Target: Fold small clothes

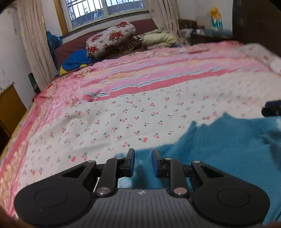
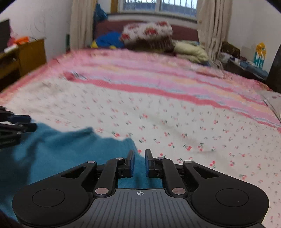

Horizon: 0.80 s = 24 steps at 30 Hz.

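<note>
Teal garment (image 1: 219, 149), a fuzzy piece of clothing, lies spread on the bed right below our two grippers, on the near part of the cherry-print sheet (image 1: 123, 114). We hold our left gripper (image 1: 143, 164) tilted downward over the garment's left part, and its blue-padded fingers (image 1: 131, 164) stand slightly apart with only a narrow gap; nothing is clamped between them, and the teal cloth shows through the gap from underneath. We hold our right gripper (image 2: 139, 163) at a similar downward tilt over the garment's right edge, where the teal cloth gives way to the sheet. Its fingers (image 2: 130, 164) are also a little apart, closer together than the left pair, and they pinch nothing. In the right wrist view our left gripper shows at the left border, above the cloth; in the left wrist view the tip of our right gripper shows at the right border.

Beyond the garment the white cherry sheet runs on to a pink striped sheet (image 1: 158, 70) that covers the middle of the bed. Farther off sit a rolled quilt with red flowers (image 1: 110, 38), a blue and yellow cloth (image 1: 75, 61) beside it on the left, and a pale pillow (image 1: 158, 39) on the right. Behind them are cream curtains (image 1: 33, 40) and a barred window (image 1: 94, 10). Both views are blurred.
</note>
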Tool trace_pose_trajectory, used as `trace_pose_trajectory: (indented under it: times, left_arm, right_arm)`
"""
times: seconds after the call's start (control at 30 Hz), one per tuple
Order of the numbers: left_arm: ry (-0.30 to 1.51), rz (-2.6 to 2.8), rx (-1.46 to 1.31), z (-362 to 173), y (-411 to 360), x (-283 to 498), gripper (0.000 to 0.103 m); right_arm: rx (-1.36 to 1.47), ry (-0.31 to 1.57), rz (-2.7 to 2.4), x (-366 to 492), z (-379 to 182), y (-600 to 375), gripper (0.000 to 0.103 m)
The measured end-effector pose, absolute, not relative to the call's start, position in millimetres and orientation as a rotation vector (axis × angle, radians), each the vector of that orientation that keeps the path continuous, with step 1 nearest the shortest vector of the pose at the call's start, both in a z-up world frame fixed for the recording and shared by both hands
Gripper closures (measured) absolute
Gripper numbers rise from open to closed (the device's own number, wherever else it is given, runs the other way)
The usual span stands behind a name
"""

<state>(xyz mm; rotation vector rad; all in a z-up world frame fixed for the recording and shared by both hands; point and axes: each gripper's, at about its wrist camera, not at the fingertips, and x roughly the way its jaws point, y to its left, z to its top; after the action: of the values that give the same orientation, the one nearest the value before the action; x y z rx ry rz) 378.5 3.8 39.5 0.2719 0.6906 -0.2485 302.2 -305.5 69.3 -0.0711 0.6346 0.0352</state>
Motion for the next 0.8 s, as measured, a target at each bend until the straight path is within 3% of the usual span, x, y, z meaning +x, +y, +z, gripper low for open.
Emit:
trace_pose_trajectory:
  times: [0.33,0.57,0.67,0.8]
  left_arm:
    - [0.739,-0.349,0.216,45.7,55.1,237.6,0.072]
    - [0.825,-0.362,0.179,33.0,89.4,144.2,0.072]
    - [0.860,-0.356,0.178,25.6,99.2,113.3,0.072]
    - [0.898,-0.343,0.147,19.1,114.4,83.4,0.072]
  right_arm:
    - [-0.069,0.682,0.199,141.8,84.4,-295.3,0.086]
    - [-0.009,0.795,0.218,46.5,71.1,-290.5,0.079]
    - [0.015,0.846,0.205,17.2,61.3,-288.4,0.070]
    - [0.068,0.923,0.173,-11.6,46.3,-290.5,0.070]
